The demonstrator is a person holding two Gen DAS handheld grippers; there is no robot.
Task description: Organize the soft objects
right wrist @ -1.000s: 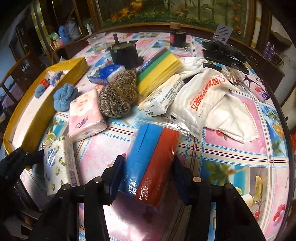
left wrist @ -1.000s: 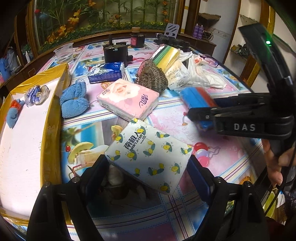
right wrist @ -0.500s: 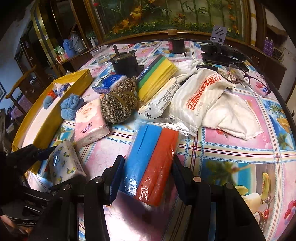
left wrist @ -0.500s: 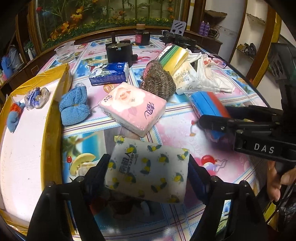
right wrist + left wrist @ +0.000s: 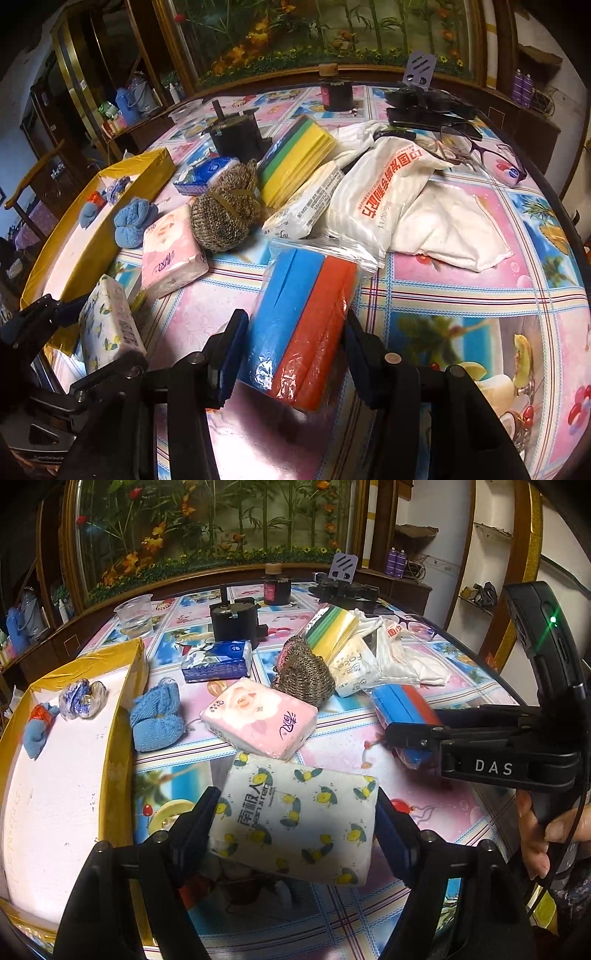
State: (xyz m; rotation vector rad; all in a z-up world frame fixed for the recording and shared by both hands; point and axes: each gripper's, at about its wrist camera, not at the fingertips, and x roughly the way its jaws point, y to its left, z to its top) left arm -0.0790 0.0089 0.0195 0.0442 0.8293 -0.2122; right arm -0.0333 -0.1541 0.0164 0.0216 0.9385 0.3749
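My left gripper (image 5: 295, 816) is shut on a white tissue pack with a lemon print (image 5: 295, 819) and holds it above the table near the front edge. The pack also shows in the right wrist view (image 5: 109, 328). My right gripper (image 5: 295, 332) is shut on a bagged blue and red sponge pack (image 5: 301, 321), lifted off the table; it also shows in the left wrist view (image 5: 404, 709). A yellow-rimmed white box (image 5: 118, 738) at the left holds a blue sock (image 5: 35, 731) and a blue-white bundle (image 5: 81, 699).
On the table lie a pink tissue pack (image 5: 262, 716), blue knit socks (image 5: 157, 712), a brown knit hat (image 5: 304, 675), a blue tissue pack (image 5: 218, 661), a striped sponge pack (image 5: 332, 627), white bags (image 5: 399, 199), glasses (image 5: 480, 151), a black holder (image 5: 234, 618) and a cup (image 5: 135, 614).
My left gripper has lifted the lemon-print pack and tilted it. My right gripper has raised the sponge pack slightly.
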